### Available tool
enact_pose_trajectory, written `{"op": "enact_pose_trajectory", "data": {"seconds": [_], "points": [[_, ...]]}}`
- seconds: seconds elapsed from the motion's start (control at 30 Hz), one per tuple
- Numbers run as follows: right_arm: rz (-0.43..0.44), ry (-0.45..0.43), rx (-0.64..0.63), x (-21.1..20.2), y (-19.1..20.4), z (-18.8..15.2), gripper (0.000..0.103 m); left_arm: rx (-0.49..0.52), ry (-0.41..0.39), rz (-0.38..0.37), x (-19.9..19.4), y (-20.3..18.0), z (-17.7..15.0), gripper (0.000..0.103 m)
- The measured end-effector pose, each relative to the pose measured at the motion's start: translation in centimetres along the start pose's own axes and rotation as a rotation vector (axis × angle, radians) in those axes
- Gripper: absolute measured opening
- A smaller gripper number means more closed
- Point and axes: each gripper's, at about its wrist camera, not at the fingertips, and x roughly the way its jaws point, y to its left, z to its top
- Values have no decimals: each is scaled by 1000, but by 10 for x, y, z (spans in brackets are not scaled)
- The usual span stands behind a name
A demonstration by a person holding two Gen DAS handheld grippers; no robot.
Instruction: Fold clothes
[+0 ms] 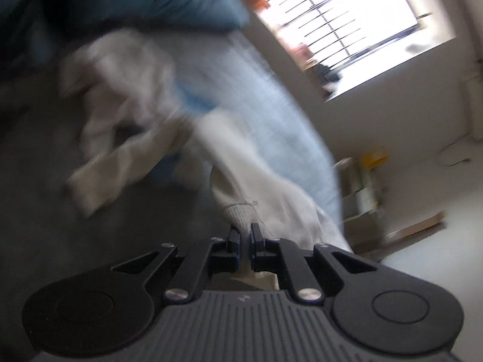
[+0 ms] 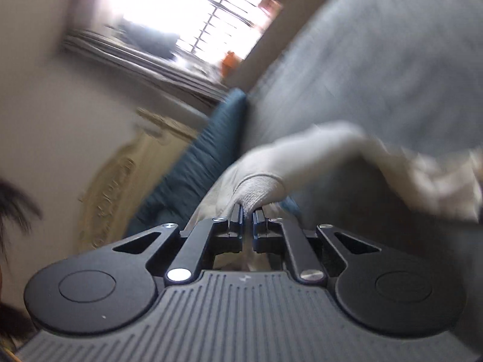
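Observation:
Both views are motion-blurred. My left gripper (image 1: 244,230) is shut on the ribbed hem of a white garment (image 1: 241,163), which stretches up and away from the jaws over a grey bed surface (image 1: 36,166). More crumpled whitish cloth (image 1: 120,96) lies further back on the left. My right gripper (image 2: 248,211) is shut on another ribbed edge of the white garment (image 2: 317,154), which trails off to the right above the grey bedding (image 2: 392,60).
A light blue sheet (image 1: 271,96) and a dark teal pillow (image 1: 169,3) lie behind the garment. A barred window (image 1: 347,21) is in the wall beyond, also in the right wrist view (image 2: 169,9). A teal cushion (image 2: 196,163) lines the bed edge. Shelving (image 1: 362,187) stands by the wall.

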Motion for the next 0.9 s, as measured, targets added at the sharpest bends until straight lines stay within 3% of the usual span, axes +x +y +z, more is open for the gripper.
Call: {"op": "enact_pose_trajectory", "data": {"seconds": [0.07,0.17,0.3,0.43,0.6,0.9], "points": [[-90,82,66,5,-37,-41,4,-36,86,83,19,38,-36,6],[-228,201,137,12,-90,-93,4,23,209,224,57,83,-80,6],[-399,345,151,19,-139,-143,3,93,314,329,96,125,-105,6],[-466,402,102,18,-146,-155,2,156,317,329,83,112,-100,6],[-498,457,3,10,-120,-136,2,242,352,331,64,96,-113,6],[-592,541,-55,31,-166,-148,2,352,417,432,105,146,-156,6]]}}
